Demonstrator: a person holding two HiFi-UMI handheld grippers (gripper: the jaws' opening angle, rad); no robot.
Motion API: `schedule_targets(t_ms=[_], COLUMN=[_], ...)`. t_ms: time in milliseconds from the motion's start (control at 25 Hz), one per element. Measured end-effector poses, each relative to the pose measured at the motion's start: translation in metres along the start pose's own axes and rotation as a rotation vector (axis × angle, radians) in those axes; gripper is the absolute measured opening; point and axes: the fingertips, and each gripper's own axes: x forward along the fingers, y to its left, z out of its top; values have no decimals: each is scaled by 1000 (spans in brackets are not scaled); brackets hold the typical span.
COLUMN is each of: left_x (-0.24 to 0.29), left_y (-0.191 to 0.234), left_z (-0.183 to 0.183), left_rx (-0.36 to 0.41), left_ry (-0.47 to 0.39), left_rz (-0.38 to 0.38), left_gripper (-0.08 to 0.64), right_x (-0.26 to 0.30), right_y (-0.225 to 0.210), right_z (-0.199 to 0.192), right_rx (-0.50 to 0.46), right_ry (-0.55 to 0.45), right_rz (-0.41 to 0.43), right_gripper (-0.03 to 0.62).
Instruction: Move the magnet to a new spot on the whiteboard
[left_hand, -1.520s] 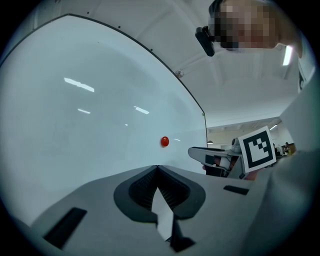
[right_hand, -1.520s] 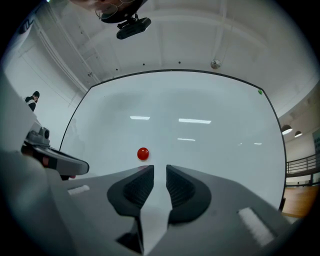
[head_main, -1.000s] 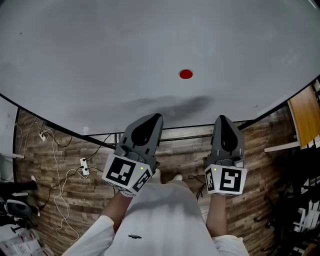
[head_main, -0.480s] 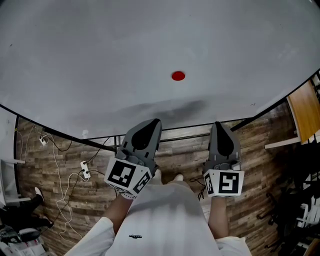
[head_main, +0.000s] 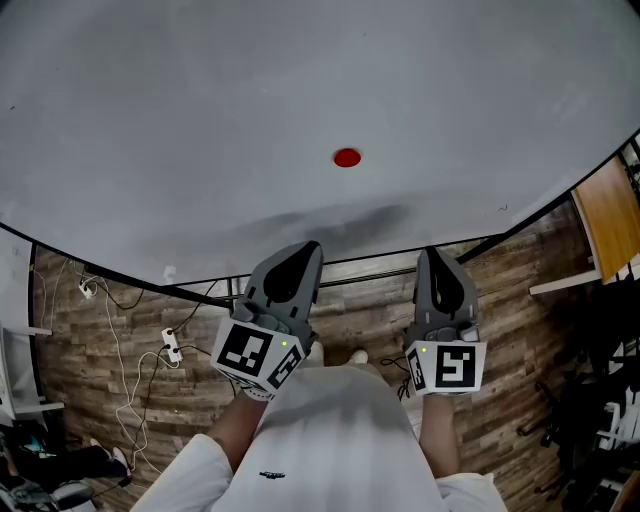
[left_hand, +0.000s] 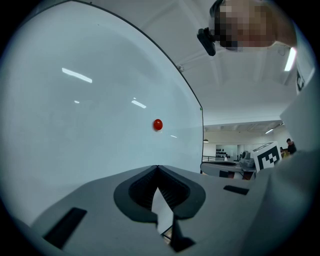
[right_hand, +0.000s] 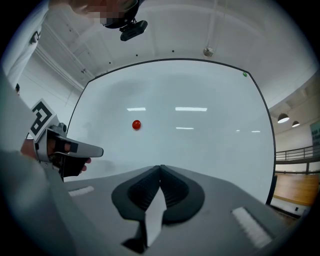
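So | task not started | magnet sits on the whiteboard, untouched | my left gripper and right gripper hang below it, fingers pressed together, holding nothing | to do: grab it, move it.

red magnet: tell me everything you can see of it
The magnet is a small, round, plain red disc; its material can't be told. It sits flat against the whiteboard, on a bare stretch above the board's lower edge, with no marks or other pieces close by. Only the board touches it.
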Motion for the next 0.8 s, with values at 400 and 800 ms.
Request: schedule_targets(t_ms=[400, 800], left_x=[0, -4], left_y=[0, 5], left_z=[1, 1], left_rx=[3, 2], left_ry=[-3, -3], left_rz=[2, 4], left_gripper=[6, 6], right_x=[1, 3], right_y=[2, 5], right_z=[0, 0], right_rx=[5, -1], right_ry=[-2, -2], right_rz=[7, 0], right_gripper=[11, 11])
